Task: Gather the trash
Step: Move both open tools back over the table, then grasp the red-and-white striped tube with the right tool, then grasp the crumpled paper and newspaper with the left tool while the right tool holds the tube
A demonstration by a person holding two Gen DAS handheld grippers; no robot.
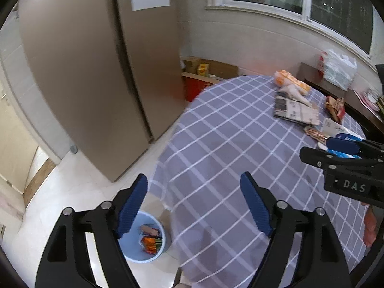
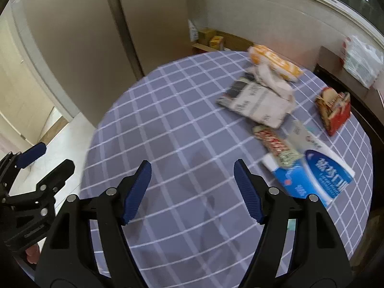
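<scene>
Both grippers, left [image 1: 194,204] and right [image 2: 192,189], hang open and empty over the table [image 2: 168,120]. Trash lies ahead to the right: a blue box [image 2: 319,177], probably a carton, nearest the right gripper. Bin [image 1: 134,252] sits on the floor, left.

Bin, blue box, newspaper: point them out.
bin [image 1: 134,252], left wrist view, inner wall.
blue box [image 2: 319,175], right wrist view, printed top face.
newspaper [image 2: 259,103], right wrist view, middle of the page.

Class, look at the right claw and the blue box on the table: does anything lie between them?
Nothing visible does. The right claw hangs open and empty over bare tablecloth; the blue box lies just to its right, and a striped wrapper rests on the box's far end.
</scene>
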